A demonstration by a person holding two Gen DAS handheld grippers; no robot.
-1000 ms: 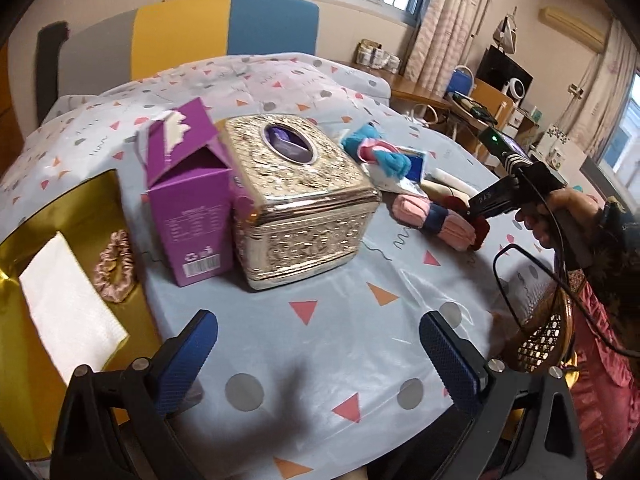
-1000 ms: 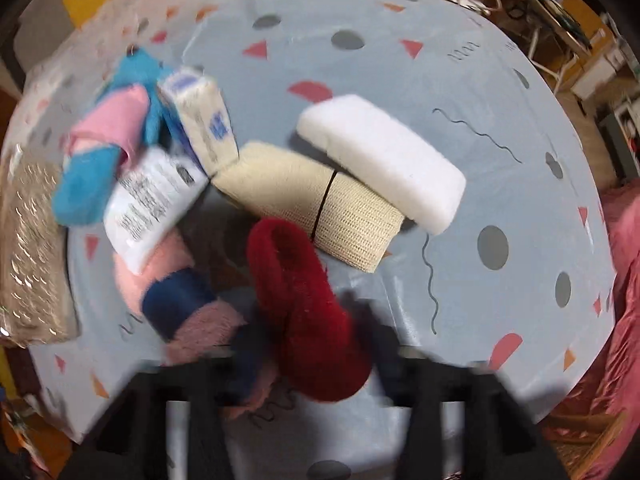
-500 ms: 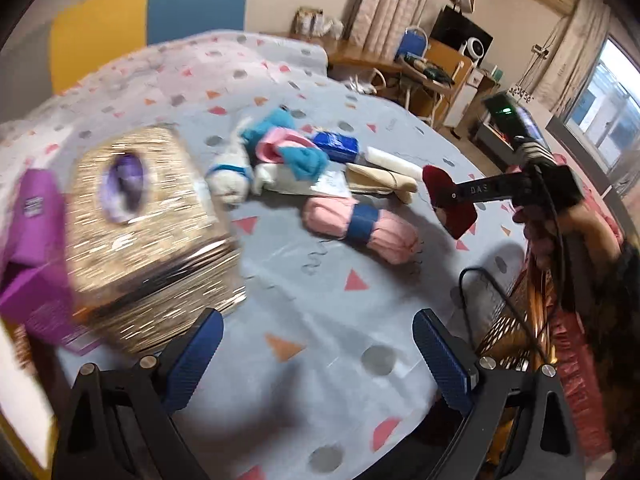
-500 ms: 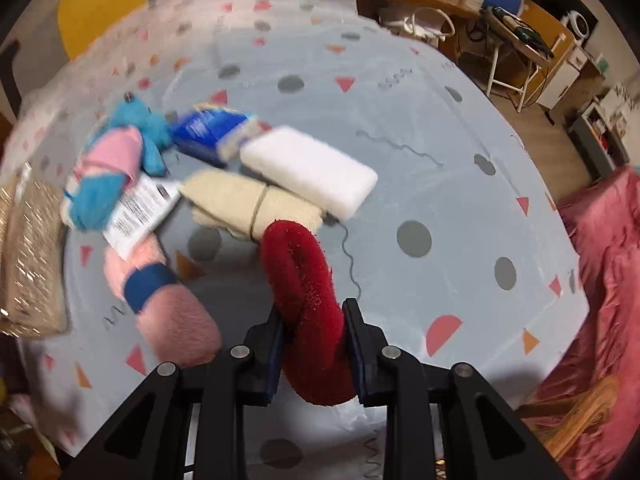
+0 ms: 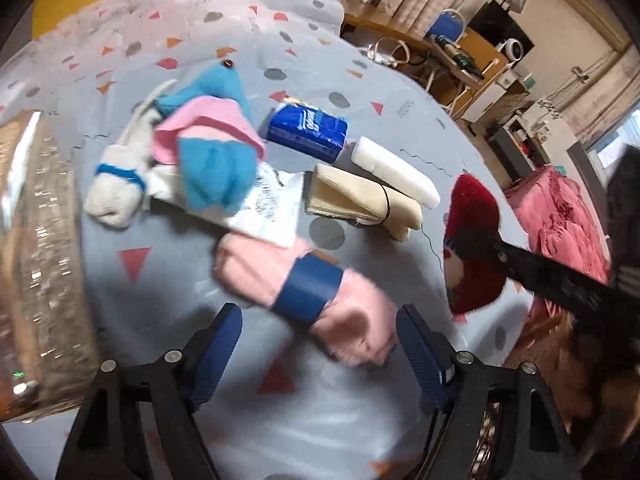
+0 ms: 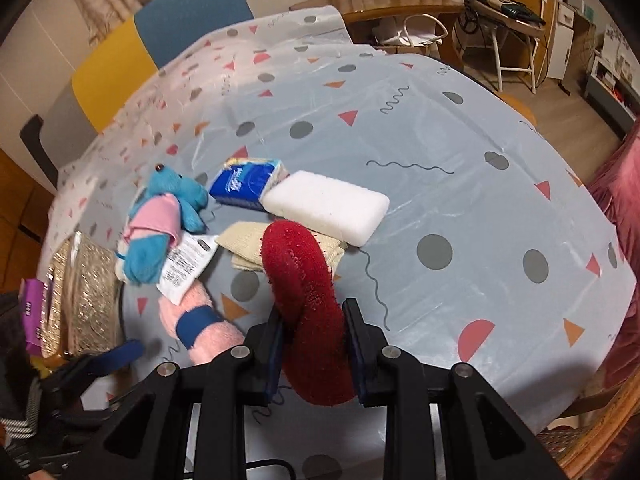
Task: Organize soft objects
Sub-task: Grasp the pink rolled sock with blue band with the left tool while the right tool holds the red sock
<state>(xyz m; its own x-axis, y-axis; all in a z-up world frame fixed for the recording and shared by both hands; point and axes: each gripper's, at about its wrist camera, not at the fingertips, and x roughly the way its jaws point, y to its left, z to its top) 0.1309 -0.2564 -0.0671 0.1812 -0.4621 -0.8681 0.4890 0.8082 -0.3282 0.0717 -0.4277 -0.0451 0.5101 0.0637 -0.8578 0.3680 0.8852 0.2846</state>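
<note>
My right gripper [image 6: 314, 344] is shut on a dark red fuzzy ring [image 6: 304, 296] and holds it above the table; the red ring also shows in the left wrist view [image 5: 474, 240]. My left gripper [image 5: 320, 348] is open, its jaws on either side of a pink fluffy roll with a blue band [image 5: 304, 284], also visible in the right wrist view [image 6: 200, 328]. Further back lie a blue and pink plush toy [image 5: 212, 148], a beige folded cloth [image 5: 360, 200], a white sponge [image 5: 396, 170] and a blue tissue pack [image 5: 306, 130].
A gold ornate tissue box [image 5: 36, 260] stands at the left beside a purple carton [image 6: 32, 312]. The round table [image 6: 480, 208] has a patterned blue cloth. A wicker chair [image 6: 592, 432] and red fabric [image 5: 560, 216] lie off its right edge.
My left gripper has swung right and closed in on the pink roll, away from the gold box. My right gripper has lifted the red ring higher off the table.
</note>
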